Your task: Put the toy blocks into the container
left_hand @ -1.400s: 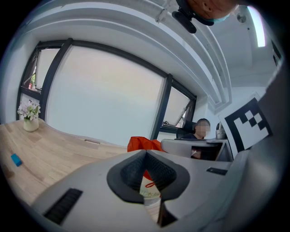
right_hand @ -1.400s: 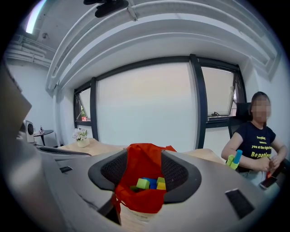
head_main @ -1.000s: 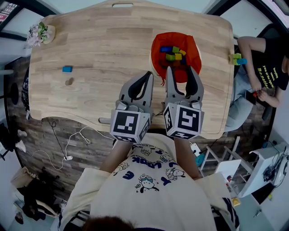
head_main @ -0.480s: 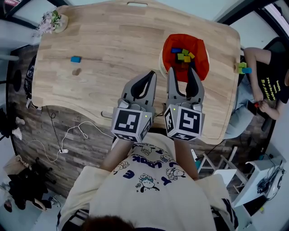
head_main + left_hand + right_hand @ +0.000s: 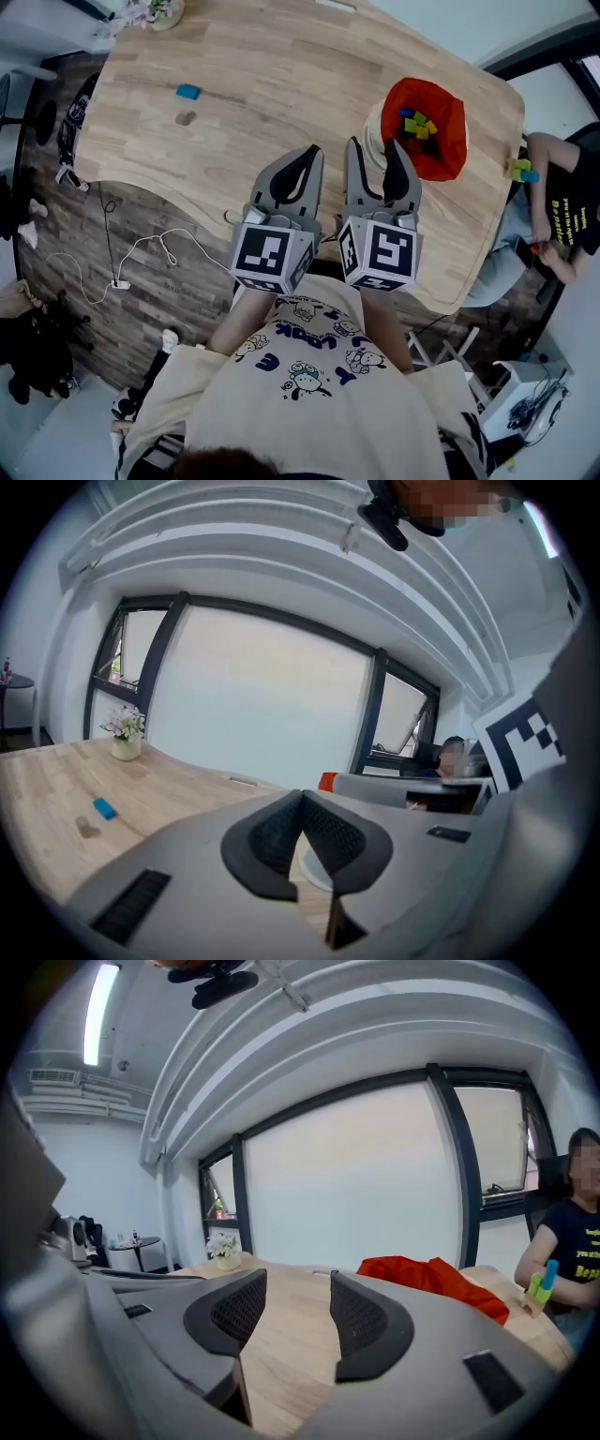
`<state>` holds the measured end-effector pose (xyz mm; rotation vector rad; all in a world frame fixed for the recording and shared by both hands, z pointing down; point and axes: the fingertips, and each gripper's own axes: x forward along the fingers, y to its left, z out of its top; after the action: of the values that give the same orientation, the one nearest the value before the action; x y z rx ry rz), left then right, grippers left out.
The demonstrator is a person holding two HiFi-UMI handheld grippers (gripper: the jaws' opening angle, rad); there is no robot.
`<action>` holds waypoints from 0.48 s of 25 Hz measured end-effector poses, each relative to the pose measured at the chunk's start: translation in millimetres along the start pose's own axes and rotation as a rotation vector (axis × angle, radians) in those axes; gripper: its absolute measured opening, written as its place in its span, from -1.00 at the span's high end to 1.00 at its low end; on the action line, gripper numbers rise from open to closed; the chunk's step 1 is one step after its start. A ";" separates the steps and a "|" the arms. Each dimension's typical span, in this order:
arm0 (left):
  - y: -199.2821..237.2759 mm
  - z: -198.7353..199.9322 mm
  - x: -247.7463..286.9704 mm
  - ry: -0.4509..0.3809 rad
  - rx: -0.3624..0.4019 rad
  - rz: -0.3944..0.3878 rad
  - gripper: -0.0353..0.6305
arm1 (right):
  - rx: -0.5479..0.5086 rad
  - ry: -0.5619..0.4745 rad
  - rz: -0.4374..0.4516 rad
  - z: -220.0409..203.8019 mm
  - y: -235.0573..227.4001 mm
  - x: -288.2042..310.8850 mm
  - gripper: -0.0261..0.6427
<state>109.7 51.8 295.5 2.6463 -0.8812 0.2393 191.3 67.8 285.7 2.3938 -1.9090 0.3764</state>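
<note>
Left tongs (image 5: pixel 309 153): jaws together at the tips, nothing held. Right tongs (image 5: pixel 373 146): jaws apart after just closing a little, nothing between them but bare tabletop (image 5: pixel 281 75). Both sit side by side over the near edge, pointing across it, slightly nose-down.

Container (image 5: pixel 448 155), red-lined: just ahead and to the right of the right tongs. In the head view the right jaw tip overlaps its near-left rim, but I can't tell if they touch. In the right gripper view the red lining shows beyond the right jaw, outside the gap.

Toy blocks (image 5: pixel 417 125) already inside: green, yellow and blue in a pile.

Loose blue block (image 5: pixel 188 91): well ahead and left of the left tongs. A small brown spot (image 5: pixel 186 118) is just nearer than it.

Green-and-blue blocks (image 5: pixel 522 171): far right of the right tongs, past the container, at the tabletop edge by a seated person (image 5: pixel 562 206).
</note>
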 end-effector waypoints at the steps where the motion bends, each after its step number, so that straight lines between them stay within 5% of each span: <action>1: 6.0 -0.4 -3.2 -0.001 -0.004 0.012 0.80 | -0.003 0.003 0.014 -0.9 7.0 2.4 0.23; 12: 87.5 3.3 -43.9 -0.018 -0.060 0.156 0.80 | -0.043 0.023 0.171 -2.8 97.2 33.9 0.23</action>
<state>21.9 9.2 304.0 2.5313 -1.0845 0.2242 103.8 13.4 285.6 2.1972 -2.0958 0.3654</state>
